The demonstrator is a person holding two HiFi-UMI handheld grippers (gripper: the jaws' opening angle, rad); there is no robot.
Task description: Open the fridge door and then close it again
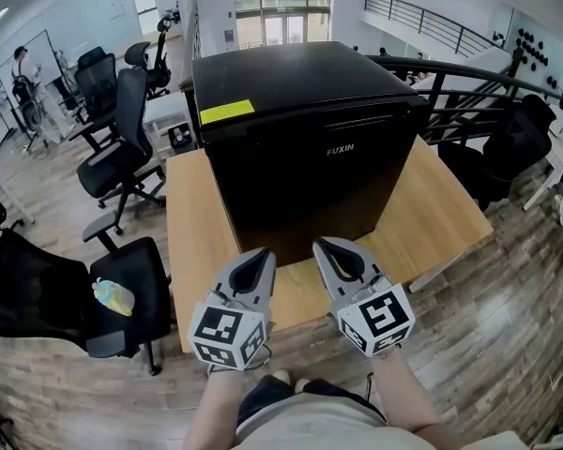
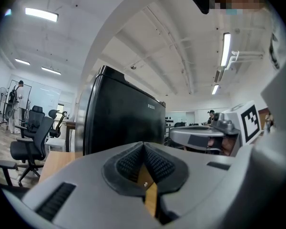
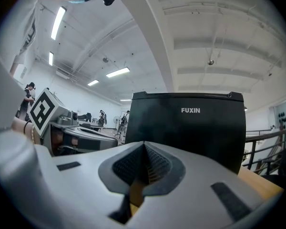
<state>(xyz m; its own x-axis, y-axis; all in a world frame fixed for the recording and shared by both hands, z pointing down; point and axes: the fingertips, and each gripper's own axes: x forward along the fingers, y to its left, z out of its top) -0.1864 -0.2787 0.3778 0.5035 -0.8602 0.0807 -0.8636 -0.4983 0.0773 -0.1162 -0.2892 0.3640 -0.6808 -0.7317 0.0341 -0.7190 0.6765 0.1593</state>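
Observation:
A small black fridge (image 1: pixel 300 129) marked FUXIN stands on a light wooden table (image 1: pixel 192 223), its door shut and facing me. It also fills the middle of the left gripper view as the fridge (image 2: pixel 119 118) and of the right gripper view as the fridge (image 3: pixel 190 123). My left gripper (image 1: pixel 265 254) and right gripper (image 1: pixel 321 245) hover side by side just short of the door's lower edge, both pointing level at it. Both are shut with nothing between the jaws. Neither touches the fridge. The left gripper (image 2: pixel 144 144) and the right gripper (image 3: pixel 144 143) show their ribbed pads pressed together.
Black office chairs (image 1: pixel 122 157) stand left of the table, one chair (image 1: pixel 113 298) with a yellowish object on its seat. A black railing (image 1: pixel 460 101) runs behind the fridge at right. A person (image 1: pixel 23 68) stands far off at the back left. Wooden floor surrounds the table.

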